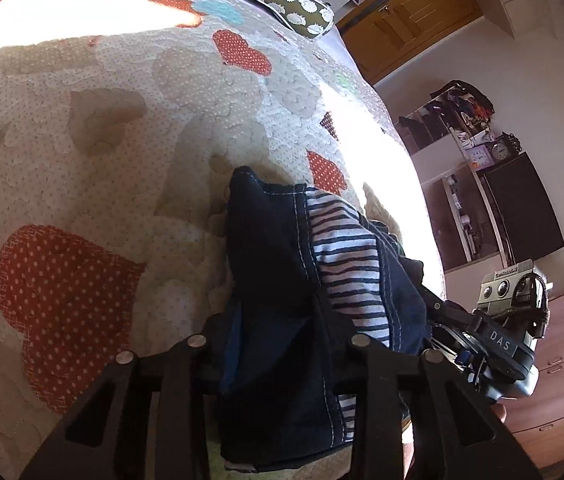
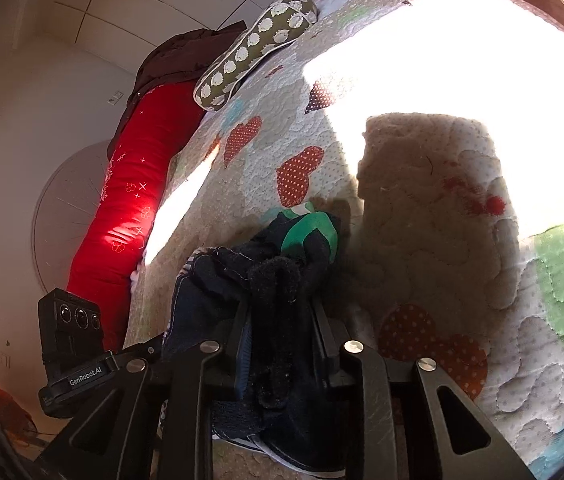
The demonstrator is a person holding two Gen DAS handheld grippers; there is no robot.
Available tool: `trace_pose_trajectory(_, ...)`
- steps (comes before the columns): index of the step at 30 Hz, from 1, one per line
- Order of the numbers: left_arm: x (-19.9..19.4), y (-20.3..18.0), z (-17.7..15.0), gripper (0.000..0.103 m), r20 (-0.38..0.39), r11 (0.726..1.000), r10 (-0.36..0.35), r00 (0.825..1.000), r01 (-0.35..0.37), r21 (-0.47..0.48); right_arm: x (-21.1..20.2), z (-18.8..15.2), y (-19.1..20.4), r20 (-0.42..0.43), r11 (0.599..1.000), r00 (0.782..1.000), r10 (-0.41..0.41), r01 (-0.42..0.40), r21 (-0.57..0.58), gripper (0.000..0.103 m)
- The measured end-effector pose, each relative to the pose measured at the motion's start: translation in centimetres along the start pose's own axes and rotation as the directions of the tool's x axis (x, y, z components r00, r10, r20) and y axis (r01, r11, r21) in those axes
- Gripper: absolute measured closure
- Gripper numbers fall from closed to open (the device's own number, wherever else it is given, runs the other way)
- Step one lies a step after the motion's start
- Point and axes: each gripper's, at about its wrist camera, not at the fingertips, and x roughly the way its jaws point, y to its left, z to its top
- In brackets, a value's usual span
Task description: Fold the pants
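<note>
Dark navy pants (image 1: 266,232) with a blue-and-white striped lining lie bunched on a quilted bedspread (image 1: 122,140) with red hearts. My left gripper (image 1: 278,304) is shut on a thick fold of them, and cloth fills the gap between its fingers. In the right wrist view the same pants (image 2: 218,280), showing a green patch, are pinched in my right gripper (image 2: 280,304), which is shut on a dark fuzzy bunch. The two grippers sit close side by side; the right one's housing (image 1: 498,344) shows at the left view's right edge. The fingertips are buried in fabric.
A green pillow with white dots (image 2: 250,52) and a long red bolster (image 2: 122,200) lie at the bed's far side. Strong sunlight washes out part of the bedspread (image 2: 442,60). Beyond the bed edge stand shelves with a dark cabinet (image 1: 514,208) and wooden drawers (image 1: 562,360).
</note>
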Motion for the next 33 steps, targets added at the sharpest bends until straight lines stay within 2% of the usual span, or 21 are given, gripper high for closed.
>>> trace_pose_trajectory(5, -2.2, -0.5, 2.5, 0.074, 0.070, 1.000, 0.011, 0.997, -0.012, 0.008, 0.3, 2.0, 3.6, 0.015, 0.997, 0.999, 0.036, -0.035, -0.069, 0.082)
trace_pose_trajectory(8, -2.8, -0.4, 4.5, 0.074, 0.104, 0.997, 0.068, 0.992, -0.071, 0.024, 1.7, 3.6, 5.5, 0.021, 0.993, 0.999, 0.030, -0.027, -0.115, 0.082)
trace_pose_trajectory(10, -2.5, -0.1, 5.7, 0.074, 0.124, 0.990, 0.134, 0.983, -0.139, 0.031, 3.1, 4.8, 6.0, 0.022, 0.992, 1.000, 0.012, -0.009, -0.129, 0.082)
trace_pose_trajectory(13, -1.3, 0.8, 6.7, 0.074, 0.148, 0.956, 0.283, 0.948, -0.292, 0.039, 5.9, 6.3, 5.8, 0.013, 0.989, 0.999, -0.041, 0.043, -0.140, 0.082)
trace_pose_trajectory(14, -0.9, 1.1, 6.8, 0.074, 0.147, 0.938, 0.335, 0.931, -0.344, 0.042, 7.1, 6.7, 5.6, 0.007, 0.986, 0.997, -0.076, 0.076, -0.149, 0.082)
trace_pose_trajectory(15, -0.6, 1.5, 6.7, 0.074, 0.138, 0.928, 0.361, 0.922, -0.370, 0.041, 8.0, 7.0, 5.4, 0.002, 0.978, 0.992, -0.125, 0.123, -0.166, 0.078)
trace_pose_trajectory(17, -0.8, 2.0, 6.3, 0.074, 0.130, 0.935, 0.346, 0.929, -0.353, 0.035, 9.0, 7.1, 5.1, 0.006, 0.955, 0.974, -0.227, 0.224, -0.194, 0.070)
trace_pose_trajectory(19, -1.7, 2.1, 5.6, 0.072, 0.153, 0.930, 0.355, 0.922, -0.364, 0.039, 8.1, 7.2, 5.3, 0.026, 0.951, 0.973, -0.228, 0.228, -0.210, 0.070)
trace_pose_trajectory(21, -2.9, 2.0, 4.8, 0.069, 0.186, 0.923, 0.370, 0.910, -0.383, 0.036, 6.3, 6.9, 6.8, 0.103, 0.931, 0.964, -0.246, 0.265, -0.252, 0.070)
trace_pose_trajectory(24, -4.4, 2.0, 3.6, 0.065, 0.230, 0.909, 0.404, 0.885, -0.417, 0.011, 4.6, 6.0, 9.3, 0.132, 0.926, 0.975, -0.177, 0.211, -0.312, 0.070)
trace_pose_trajectory(27, -5.8, 1.8, 2.4, 0.065, 0.273, 0.891, 0.439, 0.856, -0.455, -0.008, 5.2, 4.5, 10.7, 0.088, 0.926, 0.991, -0.103, 0.128, -0.356, 0.070)
trace_pose_trajectory(31, -7.5, 0.8, 0.7, 0.059, 0.350, 0.850, 0.492, 0.797, -0.527, 0.005, 9.2, 3.1, 9.3, 0.018, 0.919, 0.982, -0.190, 0.184, -0.349, 0.071)
trace_pose_trajectory(33, -8.3, 0.3, 0.0, 0.056, 0.389, 0.832, 0.507, 0.769, -0.555, 0.014, 9.4, 2.8, 8.1, 0.034, 0.930, 0.983, -0.182, 0.183, -0.320, 0.071)
